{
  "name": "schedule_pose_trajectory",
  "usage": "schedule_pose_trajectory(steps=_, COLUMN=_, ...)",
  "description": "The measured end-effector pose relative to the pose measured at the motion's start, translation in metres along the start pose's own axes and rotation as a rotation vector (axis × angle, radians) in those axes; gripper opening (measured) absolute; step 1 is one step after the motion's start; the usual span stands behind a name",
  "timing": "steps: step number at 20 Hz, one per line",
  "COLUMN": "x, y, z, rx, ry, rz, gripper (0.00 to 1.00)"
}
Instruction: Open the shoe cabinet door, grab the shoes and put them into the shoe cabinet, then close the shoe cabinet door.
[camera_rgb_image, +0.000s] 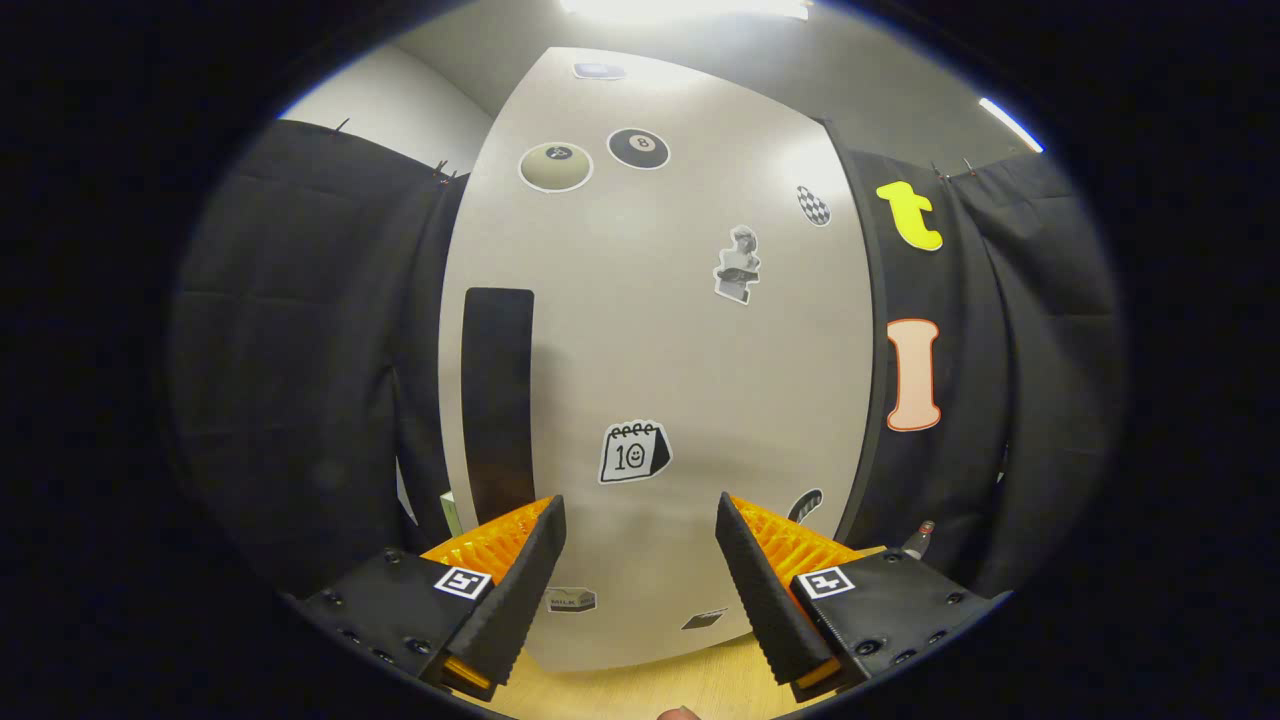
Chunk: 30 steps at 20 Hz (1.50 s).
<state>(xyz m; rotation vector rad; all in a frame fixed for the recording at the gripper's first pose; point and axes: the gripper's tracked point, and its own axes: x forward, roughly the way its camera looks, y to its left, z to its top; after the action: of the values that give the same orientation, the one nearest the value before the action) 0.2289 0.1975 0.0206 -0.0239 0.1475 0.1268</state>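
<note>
The shoe cabinet door (680, 350) is a tall pale panel with several stickers, standing upright just ahead of my fingers and looking shut. A dark vertical handle strip (497, 400) runs down its left side, ending just above my left finger. My gripper (640, 515) is open, its fingers spread wide with nothing between them, pointing at the lower part of the door. No shoes are in sight.
Black booth cloth (300, 350) hangs on both sides of the cabinet. A light wooden surface (650, 685) lies under the fingers at the cabinet's foot. A small dark object (920, 538) sits low beside the cabinet's right edge.
</note>
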Motion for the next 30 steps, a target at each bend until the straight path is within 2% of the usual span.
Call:
schedule_pose_trajectory(steps=4, x=-0.021, y=-0.009, z=0.011, rx=0.039, ry=-0.032, rz=-0.006, gripper=0.95)
schedule_pose_trajectory(steps=9, x=-0.086, y=-0.044, z=0.020, rx=0.057, ry=-0.047, rz=-0.036, gripper=0.95)
schedule_pose_trajectory(steps=15, x=-0.145, y=-0.090, z=0.020, rx=0.005, ry=-0.053, rz=-0.103, gripper=0.95)
schedule_pose_trajectory(steps=23, x=-0.191, y=-0.134, z=0.028, rx=-0.030, ry=-0.107, rz=-0.177, gripper=0.95)
schedule_pose_trajectory(steps=30, x=-0.198, y=-0.147, z=0.021, rx=-0.009, ry=-0.100, rz=-0.188, gripper=0.95)
